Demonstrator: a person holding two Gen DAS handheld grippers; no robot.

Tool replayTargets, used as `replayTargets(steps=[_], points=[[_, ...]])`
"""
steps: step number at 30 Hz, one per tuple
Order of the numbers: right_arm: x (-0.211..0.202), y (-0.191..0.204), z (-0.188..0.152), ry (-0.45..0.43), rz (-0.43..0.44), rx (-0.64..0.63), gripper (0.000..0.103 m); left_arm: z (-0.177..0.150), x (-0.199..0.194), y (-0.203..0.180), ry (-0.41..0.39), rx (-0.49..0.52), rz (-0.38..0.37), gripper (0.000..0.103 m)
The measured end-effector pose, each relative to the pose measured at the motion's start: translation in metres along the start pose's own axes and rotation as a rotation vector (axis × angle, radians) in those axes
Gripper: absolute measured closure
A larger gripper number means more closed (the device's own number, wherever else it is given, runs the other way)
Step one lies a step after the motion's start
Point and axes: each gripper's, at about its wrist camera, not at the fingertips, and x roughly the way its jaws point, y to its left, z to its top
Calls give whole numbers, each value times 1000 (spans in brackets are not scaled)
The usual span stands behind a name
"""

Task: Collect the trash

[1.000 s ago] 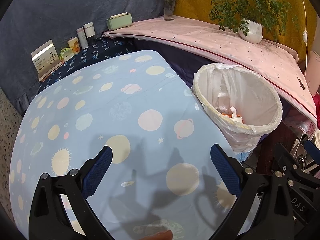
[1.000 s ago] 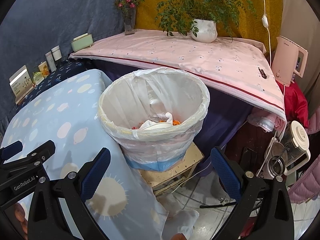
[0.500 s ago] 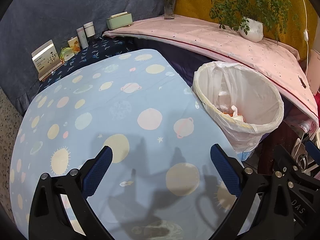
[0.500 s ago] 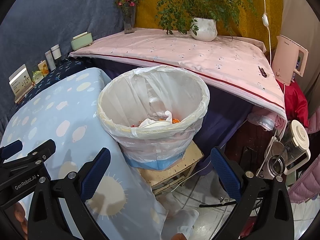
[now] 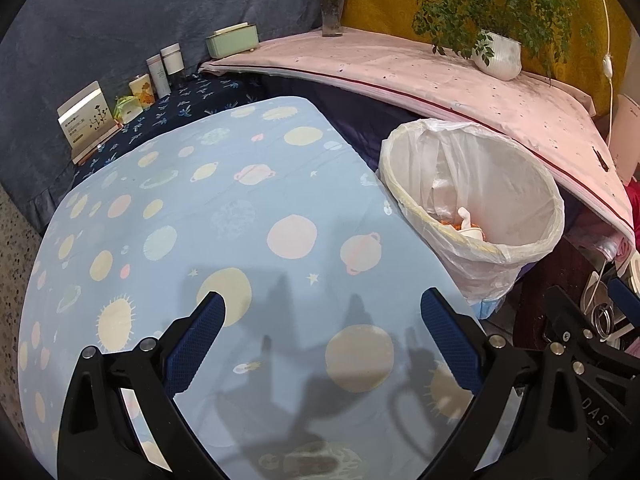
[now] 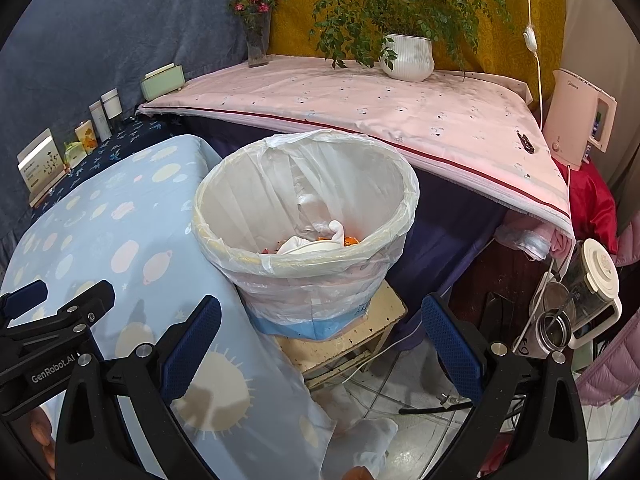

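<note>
Left gripper (image 5: 320,334) spread wide, empty, hovered over blue planet-print tablecloth (image 5: 224,216) at frame centre; no trash visible on cloth.

Right gripper (image 6: 320,336) equally wide, empty, aimed at lined bin (image 6: 306,224) mid-frame.

Bin sat on low stool (image 6: 344,344) just beside table edge, likely for easy drops. Trash (image 6: 316,242) lay in bin bottom.

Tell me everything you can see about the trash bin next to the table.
The trash bin is round and pale, lined with a thin translucent white bag folded over its rim; a blue band shows at its base. It stands upright on a worn wooden stool, against the planet-print tablecloth's edge. Inside lie crumpled white paper and orange scraps. Neither tool touches it.
</note>
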Motion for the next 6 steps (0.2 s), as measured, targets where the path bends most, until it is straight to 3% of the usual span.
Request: replayTargets(steps=[6], points=[[1, -1, 0, 1, -1, 1, 6, 1, -2, -5, -21, 20, -24, 9]])
